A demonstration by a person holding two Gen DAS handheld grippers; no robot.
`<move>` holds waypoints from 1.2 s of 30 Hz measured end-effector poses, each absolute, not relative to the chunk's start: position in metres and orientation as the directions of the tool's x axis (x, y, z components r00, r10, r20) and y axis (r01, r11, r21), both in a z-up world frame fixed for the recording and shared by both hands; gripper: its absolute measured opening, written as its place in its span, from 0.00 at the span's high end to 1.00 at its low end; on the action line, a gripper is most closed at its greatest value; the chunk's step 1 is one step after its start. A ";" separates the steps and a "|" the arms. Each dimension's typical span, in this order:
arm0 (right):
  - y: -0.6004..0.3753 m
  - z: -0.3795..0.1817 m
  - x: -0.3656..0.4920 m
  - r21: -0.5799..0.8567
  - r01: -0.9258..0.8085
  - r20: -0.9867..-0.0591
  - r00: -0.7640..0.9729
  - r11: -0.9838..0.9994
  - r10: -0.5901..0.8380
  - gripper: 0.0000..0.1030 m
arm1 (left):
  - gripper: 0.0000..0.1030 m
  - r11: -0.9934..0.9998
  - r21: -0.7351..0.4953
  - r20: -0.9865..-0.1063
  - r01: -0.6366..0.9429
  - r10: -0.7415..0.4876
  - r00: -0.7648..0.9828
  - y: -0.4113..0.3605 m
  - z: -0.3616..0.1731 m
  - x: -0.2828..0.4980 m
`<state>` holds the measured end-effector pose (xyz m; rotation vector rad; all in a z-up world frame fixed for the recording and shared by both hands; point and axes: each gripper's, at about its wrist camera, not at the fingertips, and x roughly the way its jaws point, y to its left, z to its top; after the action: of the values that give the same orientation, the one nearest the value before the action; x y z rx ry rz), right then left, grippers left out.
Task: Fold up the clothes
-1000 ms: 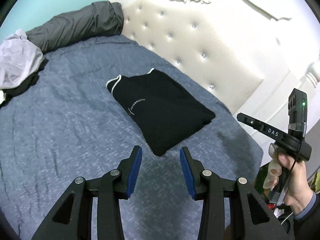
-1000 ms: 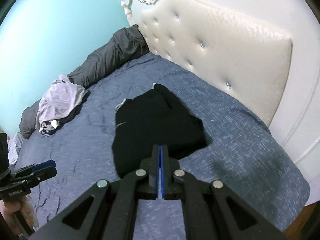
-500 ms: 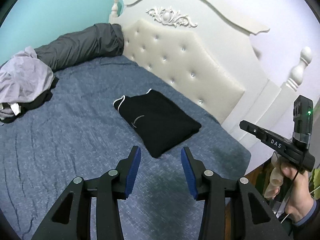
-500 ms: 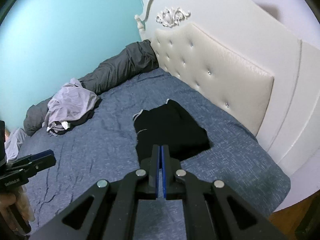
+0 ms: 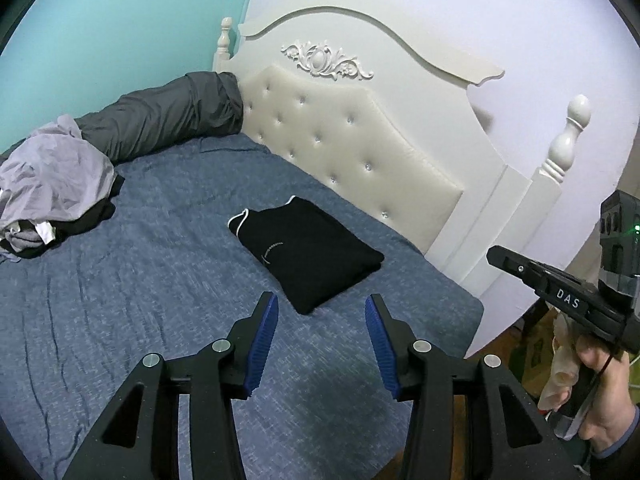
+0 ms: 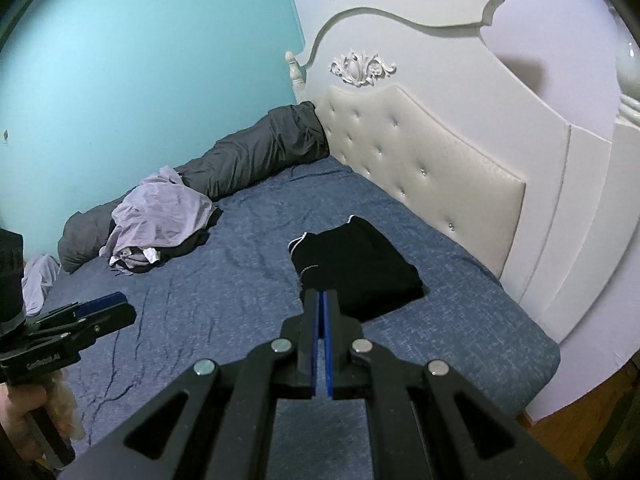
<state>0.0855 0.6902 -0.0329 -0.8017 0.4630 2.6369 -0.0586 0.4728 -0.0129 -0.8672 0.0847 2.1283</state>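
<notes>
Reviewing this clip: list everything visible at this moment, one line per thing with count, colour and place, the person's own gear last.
folded garment: one, black with white trim, on the bed near the headboard
clothes pile: one heap, pale lilac over black pieces, far side of the bed
rolled bedding: one, dark grey, along the teal wall
small cloth: one, pale, near the bedding's end
bed cover: one, blue
headboard: one, cream tufted panel in a white carved frame
left gripper: one, black with blue pads, open, empty, above the bed
right gripper: one, black with blue pads, shut, empty
hand: one, holding the right gripper's handle
</notes>
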 end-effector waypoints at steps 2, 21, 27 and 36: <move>0.683 -0.029 0.090 0.206 -0.410 -0.578 -0.784 -0.888 0.228 0.98 | 0.48 -0.662 -0.221 -0.604 -0.716 0.670 -0.432 0.468 -0.009 -0.054; 0.621 -0.005 0.134 0.242 -0.389 -0.544 -0.813 -0.889 0.207 0.96 | 0.36 -0.659 -0.175 -0.579 -0.732 0.670 -0.465 0.418 0.008 -0.016; 0.604 -0.004 0.144 0.242 -0.382 -0.535 -0.819 -0.892 0.206 0.91 | 0.31 -0.651 -0.165 -0.567 -0.741 0.677 -0.469 0.409 0.014 -0.002; 0.577 0.002 0.161 0.235 -0.364 -0.508 -0.837 -0.901 0.205 0.72 | 0.21 -0.642 -0.163 -0.541 -0.749 0.693 -0.476 0.395 0.021 0.018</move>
<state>0.1612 0.5772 0.0016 -0.6977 0.4691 2.7119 0.0183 0.3948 0.0214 -0.7314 0.1202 2.1492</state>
